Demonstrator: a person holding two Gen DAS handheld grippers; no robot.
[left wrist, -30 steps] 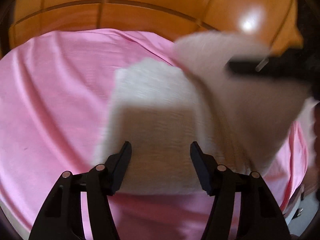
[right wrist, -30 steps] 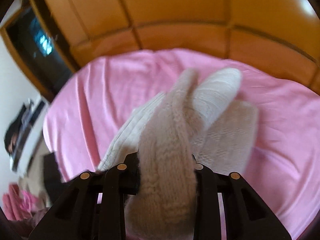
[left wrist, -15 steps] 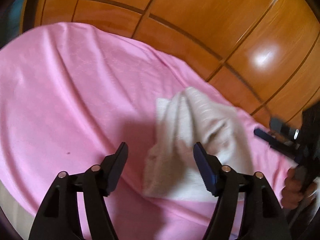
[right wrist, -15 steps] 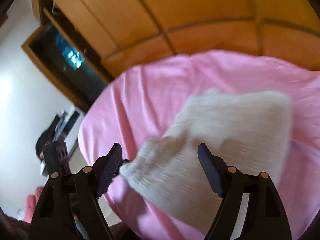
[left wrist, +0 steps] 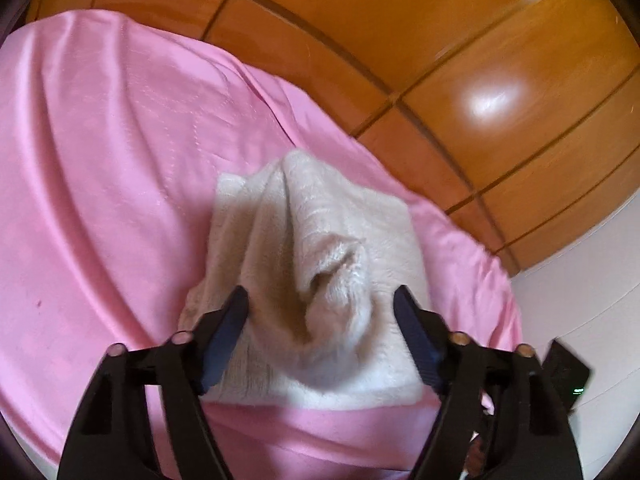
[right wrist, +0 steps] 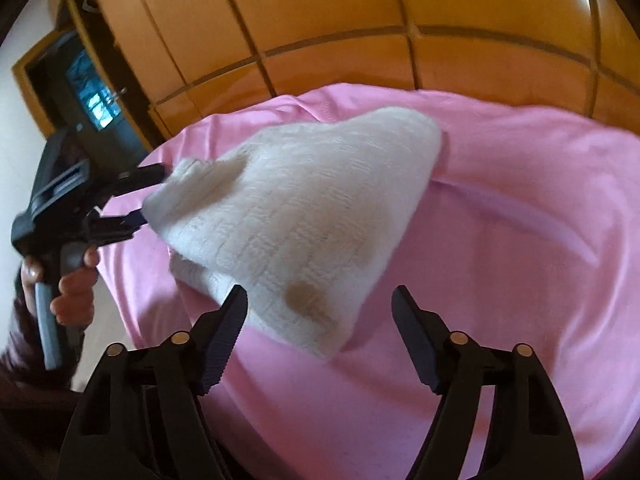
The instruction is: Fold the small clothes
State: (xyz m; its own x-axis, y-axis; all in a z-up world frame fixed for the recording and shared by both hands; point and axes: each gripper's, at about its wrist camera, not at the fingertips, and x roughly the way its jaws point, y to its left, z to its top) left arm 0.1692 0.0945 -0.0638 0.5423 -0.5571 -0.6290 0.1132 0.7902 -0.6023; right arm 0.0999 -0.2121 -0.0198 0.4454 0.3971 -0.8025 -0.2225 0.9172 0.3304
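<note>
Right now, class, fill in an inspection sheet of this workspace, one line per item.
Surface: pink sheet, wrinkled.
Job's things: cream knit garment, bunched, lying on the sheet.
Clutter: nothing seen.
Grippers: left tool open, fingers either side of a raised fold; right tool open, holding nothing, garment's near edge between its fingers.
Cables: nothing seen.
Surroundings: wooden panelled wardrobe behind; dark doorway in the right wrist view.

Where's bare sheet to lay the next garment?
Free: the pink sheet left of the cream knit, and in the right wrist view the stretch right of the knit toward the wood panels. Crowded: the knit's near edge, between the left gripper fingers.
</note>
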